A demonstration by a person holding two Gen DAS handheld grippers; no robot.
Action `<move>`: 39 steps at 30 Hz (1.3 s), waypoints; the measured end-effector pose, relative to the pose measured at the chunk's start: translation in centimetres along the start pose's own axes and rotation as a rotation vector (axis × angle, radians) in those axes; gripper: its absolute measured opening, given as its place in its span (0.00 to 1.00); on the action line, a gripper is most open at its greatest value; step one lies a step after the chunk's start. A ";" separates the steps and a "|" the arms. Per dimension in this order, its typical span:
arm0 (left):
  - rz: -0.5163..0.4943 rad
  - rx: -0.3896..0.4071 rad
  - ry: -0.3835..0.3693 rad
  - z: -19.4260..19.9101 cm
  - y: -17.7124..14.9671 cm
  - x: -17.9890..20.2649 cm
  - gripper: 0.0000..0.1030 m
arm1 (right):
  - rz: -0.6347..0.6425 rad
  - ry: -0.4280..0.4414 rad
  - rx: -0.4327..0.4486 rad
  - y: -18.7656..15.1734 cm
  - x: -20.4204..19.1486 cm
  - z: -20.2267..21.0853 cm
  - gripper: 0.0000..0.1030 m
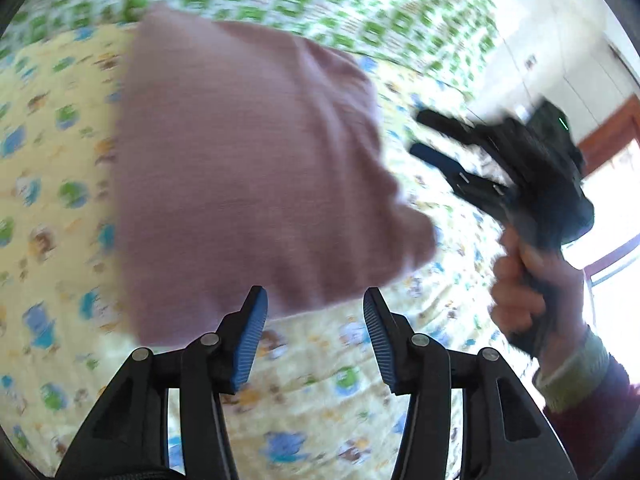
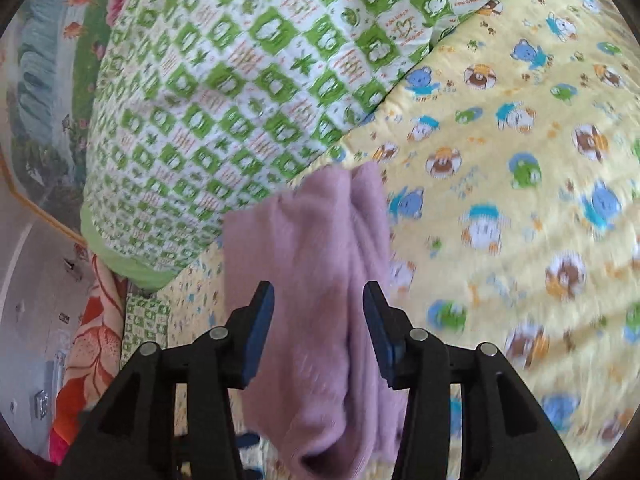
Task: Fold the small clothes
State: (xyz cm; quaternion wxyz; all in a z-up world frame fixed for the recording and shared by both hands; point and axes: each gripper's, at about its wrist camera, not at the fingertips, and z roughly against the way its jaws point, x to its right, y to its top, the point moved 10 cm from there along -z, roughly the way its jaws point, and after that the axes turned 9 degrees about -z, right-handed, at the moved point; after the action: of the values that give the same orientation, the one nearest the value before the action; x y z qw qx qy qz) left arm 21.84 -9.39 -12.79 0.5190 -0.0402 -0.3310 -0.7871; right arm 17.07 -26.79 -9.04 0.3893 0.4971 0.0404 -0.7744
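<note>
A small pink knitted garment (image 1: 248, 168) lies folded on a yellow cartoon-print quilt (image 1: 60, 184). My left gripper (image 1: 316, 300) stands open just short of its near edge, with nothing between the blue pads (image 1: 250, 344). In the same view the right gripper (image 1: 418, 133) hangs to the garment's right with its jaws apart, held by a hand (image 1: 524, 280). In the right wrist view the garment (image 2: 320, 248) runs lengthwise under and between the fingers of my right gripper (image 2: 318, 292). That gripper is open and its pads do not press the cloth.
A green-and-white checked blanket (image 2: 224, 92) is bunched along the quilt's (image 2: 520, 200) far side, touching the garment's far end. An orange floral blanket (image 2: 96, 340) and the bed's edge lie to the left. A bright window and wooden frame (image 1: 624, 128) are at right.
</note>
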 end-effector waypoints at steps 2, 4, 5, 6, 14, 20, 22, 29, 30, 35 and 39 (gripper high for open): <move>0.027 0.002 0.040 0.4 -1.2 -2.3 0.49 | 0.022 -0.025 -0.025 -2.0 -0.3 0.0 0.46; 0.062 0.004 0.073 1.0 -1.5 -3.9 0.50 | 0.050 -0.067 -0.041 -3.6 -0.2 -0.1 0.46; 0.083 0.006 0.086 1.8 -1.6 -4.6 0.51 | 0.058 -0.086 -0.049 -4.3 -0.1 -0.3 0.46; 0.101 0.008 0.092 2.0 -1.6 -5.3 0.51 | 0.059 -0.095 -0.054 -4.8 0.1 -0.3 0.46; 0.205 -0.022 0.105 1.1 -2.7 -8.5 0.55 | 0.067 -0.091 -0.102 -6.5 -0.2 -1.7 0.44; 0.178 -0.054 0.126 -1.3 -1.5 -7.5 0.55 | 0.074 -0.129 -0.031 -4.4 0.0 0.3 0.04; 0.176 -0.065 0.123 -1.8 -1.7 -7.2 0.55 | 0.064 -0.167 -0.046 -4.5 1.5 0.2 0.04; 0.182 -0.081 0.122 -2.7 -1.2 -6.9 0.55 | 0.050 -0.232 -0.067 -6.1 4.5 -1.6 0.04; 0.182 -0.078 0.120 -2.5 -1.1 -7.0 0.55 | 0.054 -0.237 -0.063 -6.0 4.4 -1.6 0.04; 0.190 -0.056 0.122 -1.3 -0.6 -7.6 0.61 | 0.079 -0.221 -0.057 -5.5 2.6 -1.0 0.06; 0.219 -0.038 0.120 -0.9 0.2 -8.4 0.63 | 0.101 -0.210 -0.023 -4.4 1.2 0.0 0.16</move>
State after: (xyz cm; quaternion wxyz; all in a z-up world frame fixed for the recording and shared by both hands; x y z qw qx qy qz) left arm 26.12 -3.34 -16.80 0.6198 -0.0385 -0.2778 -0.7329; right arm 14.02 -24.37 -11.41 0.4355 0.4099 -0.0166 -0.8013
